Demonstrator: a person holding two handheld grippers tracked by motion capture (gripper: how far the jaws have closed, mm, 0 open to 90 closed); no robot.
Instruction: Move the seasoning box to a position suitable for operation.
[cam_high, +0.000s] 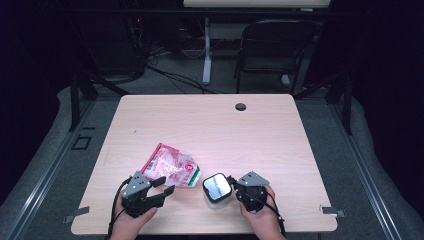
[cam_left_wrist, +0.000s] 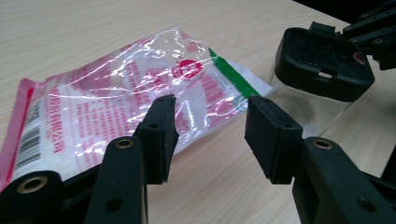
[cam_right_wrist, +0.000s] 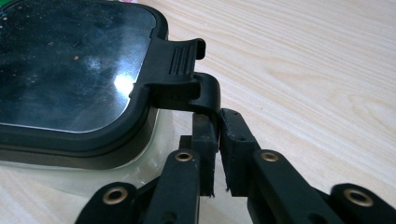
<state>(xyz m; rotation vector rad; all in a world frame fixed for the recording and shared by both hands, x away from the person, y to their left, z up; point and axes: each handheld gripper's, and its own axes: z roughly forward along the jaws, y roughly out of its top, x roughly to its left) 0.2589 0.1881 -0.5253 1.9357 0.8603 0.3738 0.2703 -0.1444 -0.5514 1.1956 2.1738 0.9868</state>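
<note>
Two states: right gripper fingers pinch the container's lid latch; left gripper fingers spread before the bag.

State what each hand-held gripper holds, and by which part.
Right hand-held gripper pinches the container by its lid latch; left hand-held gripper holds nothing.

Bright lit table, dark surroundings, glare on lid, soft near jaws

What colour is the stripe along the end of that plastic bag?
Green, on the bag otherwise printed red and pink over clear plastic. It shows best in the left gripper view.
</note>
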